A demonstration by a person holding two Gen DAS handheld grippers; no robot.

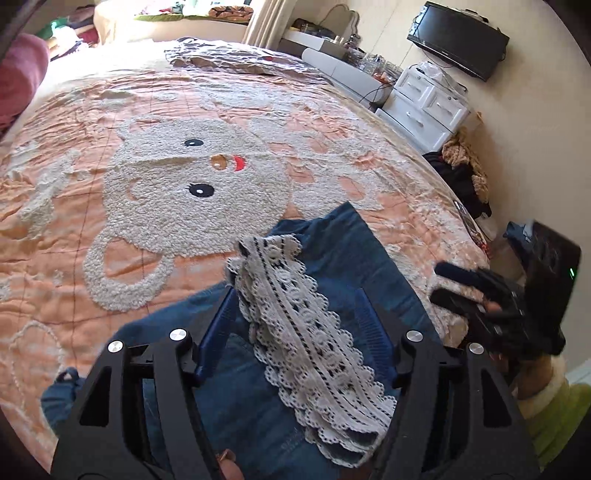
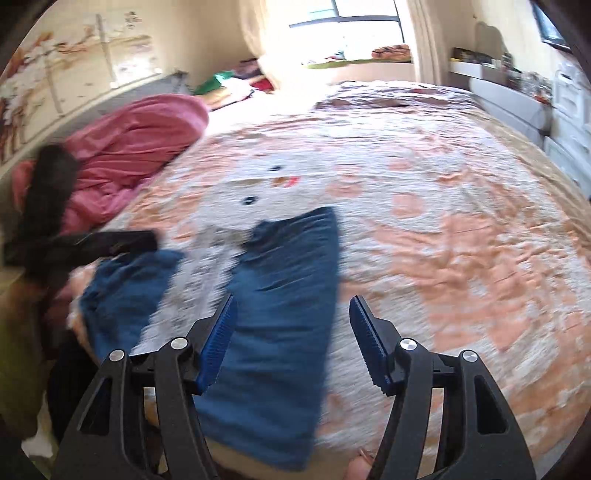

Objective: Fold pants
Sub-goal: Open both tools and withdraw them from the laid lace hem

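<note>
So both tongs, left tongs (image 1: 297, 314) and right tongs (image 2: 291, 332), hang wide and empty over the blue pants (image 2: 280, 295) with lace trim (image 1: 314, 332), lying part-folded near the bed (image 2: 443, 240) edge, so I'd guess the next grab is the far hem.

R wrist view: motion-blurred | pants (image 2: 280, 317) near end cut by btm edge | left claw (image 2: 85, 243) smeared

A sunlit window (image 2: 354, 18) lights cream walls, white drawers (image 1: 428, 99) and a wall-mounted television (image 1: 458, 40).
</note>
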